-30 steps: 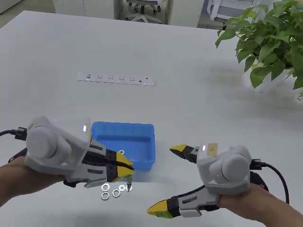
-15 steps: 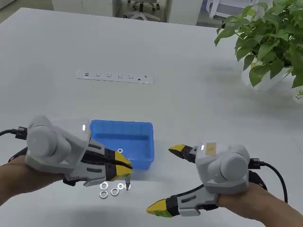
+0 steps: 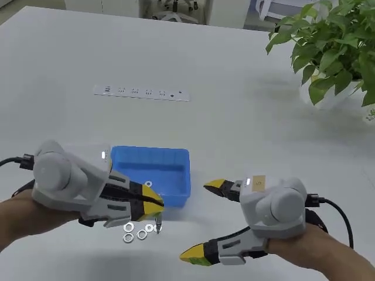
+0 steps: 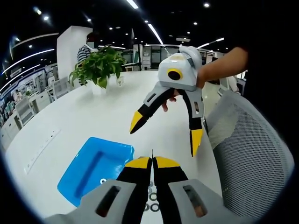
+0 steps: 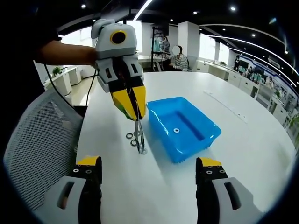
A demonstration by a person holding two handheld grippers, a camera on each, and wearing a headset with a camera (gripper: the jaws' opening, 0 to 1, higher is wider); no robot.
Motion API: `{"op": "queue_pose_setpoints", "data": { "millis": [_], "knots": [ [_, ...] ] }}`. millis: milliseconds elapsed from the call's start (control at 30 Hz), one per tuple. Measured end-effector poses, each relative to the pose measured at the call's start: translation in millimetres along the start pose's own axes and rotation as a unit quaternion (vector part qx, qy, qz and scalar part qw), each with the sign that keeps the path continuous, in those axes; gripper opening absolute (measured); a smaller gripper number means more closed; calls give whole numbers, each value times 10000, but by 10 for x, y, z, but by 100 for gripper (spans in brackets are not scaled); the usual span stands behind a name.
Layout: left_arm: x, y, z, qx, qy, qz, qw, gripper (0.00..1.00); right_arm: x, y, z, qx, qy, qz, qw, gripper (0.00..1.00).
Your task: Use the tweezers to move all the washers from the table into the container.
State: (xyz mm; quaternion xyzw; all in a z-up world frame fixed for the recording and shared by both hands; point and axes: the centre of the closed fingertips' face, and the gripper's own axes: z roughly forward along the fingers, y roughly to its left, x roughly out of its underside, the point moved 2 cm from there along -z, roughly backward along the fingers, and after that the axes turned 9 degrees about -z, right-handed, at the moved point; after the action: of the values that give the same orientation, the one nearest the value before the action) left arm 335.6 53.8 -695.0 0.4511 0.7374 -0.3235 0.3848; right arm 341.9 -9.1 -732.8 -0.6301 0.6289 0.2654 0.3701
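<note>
Your left gripper (image 3: 154, 206) has its jaws pressed together on the tweezers (image 3: 157, 225), which point down at the table (image 3: 246, 123). The tweezer tips sit right at the loose washers (image 3: 138, 232), a small cluster on the table just in front of the near wall of the blue container (image 3: 150, 154). You can't tell whether the tips pinch a washer. One more washer (image 3: 148, 184) lies inside the container, on its floor.

In the right gripper view the tweezers (image 5: 139, 134) hang from the left gripper (image 5: 133, 110), with the washers (image 5: 132, 139) beside the container (image 5: 205, 127) and one washer (image 5: 176, 130) in it.

Your right gripper (image 3: 202, 220) has its jaws wide apart and holds nothing. It hangs off to the right of the container, not touching it. The left gripper view shows it (image 4: 166, 135) spread above the table, over the left gripper's (image 4: 152, 161) shut yellow tips.

A power strip (image 3: 142, 92) lies farther back on the table, and a potted plant (image 3: 328, 41) stands at the far right. A mesh chair (image 4: 247, 154) is beside the table.
</note>
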Motion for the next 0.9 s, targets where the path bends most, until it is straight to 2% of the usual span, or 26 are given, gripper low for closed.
{"op": "queue_pose_setpoints", "data": {
  "millis": [400,533,900],
  "knots": [
    [2,-52,6,162,64,98,9998,6,-124,57,124,-410,-116,-462,9980,54],
    [1,-69,16,219,82,116,9997,6,-125,111,201,-641,-34,-878,9941,45],
    [-2,-49,23,260,125,144,9995,6,-145,135,386,-928,6,-1102,9896,31]
  ]
}}
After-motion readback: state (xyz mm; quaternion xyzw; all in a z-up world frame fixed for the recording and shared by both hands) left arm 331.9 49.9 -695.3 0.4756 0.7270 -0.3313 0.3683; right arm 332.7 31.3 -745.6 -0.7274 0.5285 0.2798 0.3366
